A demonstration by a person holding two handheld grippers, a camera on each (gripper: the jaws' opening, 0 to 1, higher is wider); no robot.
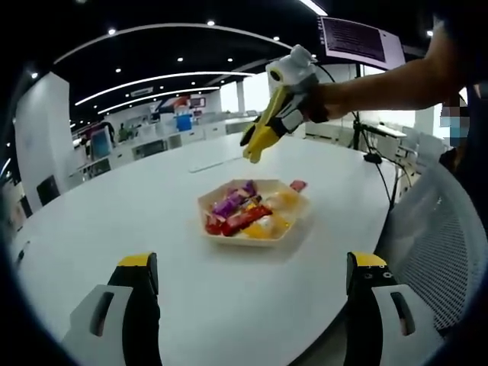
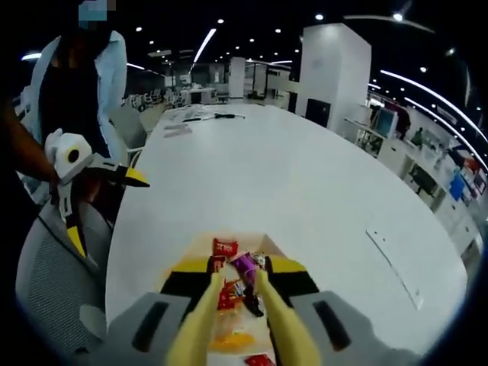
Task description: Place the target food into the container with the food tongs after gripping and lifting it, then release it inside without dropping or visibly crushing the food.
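Note:
A beige hexagonal tray (image 1: 204, 206) in the middle of the white table holds several wrapped candies (image 1: 245, 213) in red, purple and yellow. A hand holds my right gripper (image 1: 284, 103) above the tray's far side; it is shut on yellow food tongs (image 1: 258, 141) that point down, with nothing seen in their tips. In the right gripper view the tongs (image 2: 263, 305) reach over the tray (image 2: 252, 242), their tips slightly apart beside a purple candy (image 2: 245, 264) and a red candy (image 2: 225, 247). My left gripper (image 1: 252, 286) is open and empty on the near side, clear of the tray.
A lone pink-red candy (image 1: 298, 185) lies on the table just beyond the tray. A mesh office chair (image 1: 446, 252) stands at the table's right edge beside the person. My left gripper (image 2: 99, 206) appears at the left of the right gripper view. Papers (image 2: 396, 252) lie on the table.

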